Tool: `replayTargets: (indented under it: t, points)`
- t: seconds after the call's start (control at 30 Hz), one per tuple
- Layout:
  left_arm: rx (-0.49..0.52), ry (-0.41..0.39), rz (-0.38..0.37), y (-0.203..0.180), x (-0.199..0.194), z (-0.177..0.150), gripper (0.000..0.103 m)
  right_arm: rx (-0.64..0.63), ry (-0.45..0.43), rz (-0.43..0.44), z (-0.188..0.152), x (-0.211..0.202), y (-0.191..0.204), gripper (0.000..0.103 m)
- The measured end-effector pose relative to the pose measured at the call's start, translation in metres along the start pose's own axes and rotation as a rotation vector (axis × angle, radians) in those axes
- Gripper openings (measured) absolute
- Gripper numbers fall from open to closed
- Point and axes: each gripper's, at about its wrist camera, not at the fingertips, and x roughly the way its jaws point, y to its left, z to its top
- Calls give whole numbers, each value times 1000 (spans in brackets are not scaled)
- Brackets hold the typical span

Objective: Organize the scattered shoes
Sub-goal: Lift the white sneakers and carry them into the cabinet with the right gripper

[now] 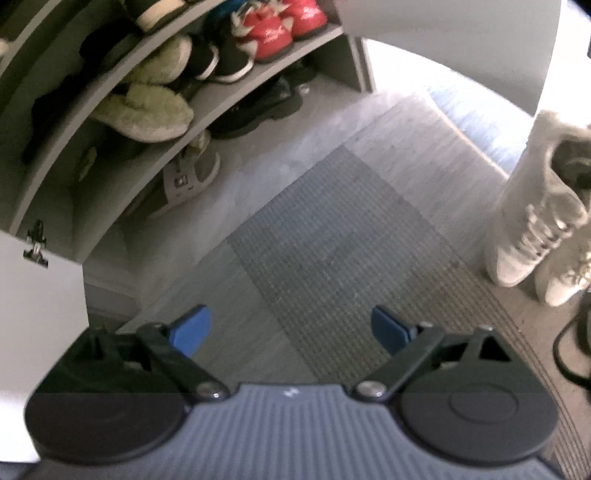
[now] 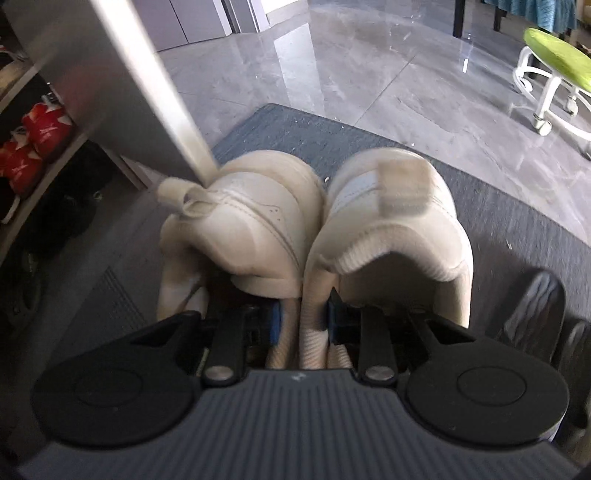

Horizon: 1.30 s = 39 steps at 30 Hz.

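Fig. legend, two wrist views, one moment.

(a) My right gripper (image 2: 301, 325): blue pads drawn narrow, pinching the two inner collar walls of a pair of white sneakers (image 2: 314, 221) side by side. Left shoe (image 2: 255, 225) and right shoe (image 2: 391, 218) touch along their inner sides. Uppers: smooth off-white leather w/ stitched panels; collars padded, ribbed knit lining; right shoe has a flat rectangular heel tab, left a loop pull tab. Heels face the camera, toes point away and down; long axes run roughly parallel, steeply tilted. In the left wrist view the same pair (image 1: 535, 221) hangs at far right, toes down, laces visible, above the mat.

(b) My left gripper (image 1: 291, 328): blue fingers spread wide, nothing between them, over the mat (image 1: 332, 229). Mat: grey, ribbed weave, rectangular, w/ a darker centre block.

(c) Shoe rack (image 1: 155, 122), upper left: flat grey boards, curved by the lens. Shelves carry red sneakers (image 1: 280, 29) w/ white laces, black shoes (image 1: 221, 59) w/ white soles, fuzzy pale-green slippers (image 1: 147, 107); grey sneaker (image 1: 195, 173) on the lowest level.

(d) Floor (image 2: 388, 74): glossy grey marble-look tile, reflective. Stool (image 2: 554, 77) at upper right: round green cushion, white frame, casters. Cabinet door (image 2: 122, 85) edge, pale & smooth, crosses just above the left shoe; contact unclear.
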Motion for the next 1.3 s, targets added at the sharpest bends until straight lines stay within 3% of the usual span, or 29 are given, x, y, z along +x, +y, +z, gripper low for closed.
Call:
replayTargets:
  t: [0.13,0.4,0.5,0.67,0.8,0.93,1.03,1.3]
  points:
    - [-33,5,13,10,3,-5,95,-155,-26,38,-20,-37,30,26]
    - [-15,-54,58,12,-7,-16,95,-405,-32,194,-17,-83,88,26]
    - [-6,-37,92,18,-14,-22,95,-469,-40,258,-6,-109,113,26]
    - [-85,40,72,37,-43,-36,95,-530,-63,379,29,-160,165,26]
    - [-108,37,90,57,-63,-39,95,-601,-89,477,57,-205,220,26]
    - [-141,18,100,83,-70,-19,95,-660,-95,559,94,-247,285,26]
    - [-256,1,75,122,-73,10,95,-684,-115,606,115,-267,334,26]
    - [-354,-91,146,199,-63,68,95,-722,-217,682,159,-281,448,26]
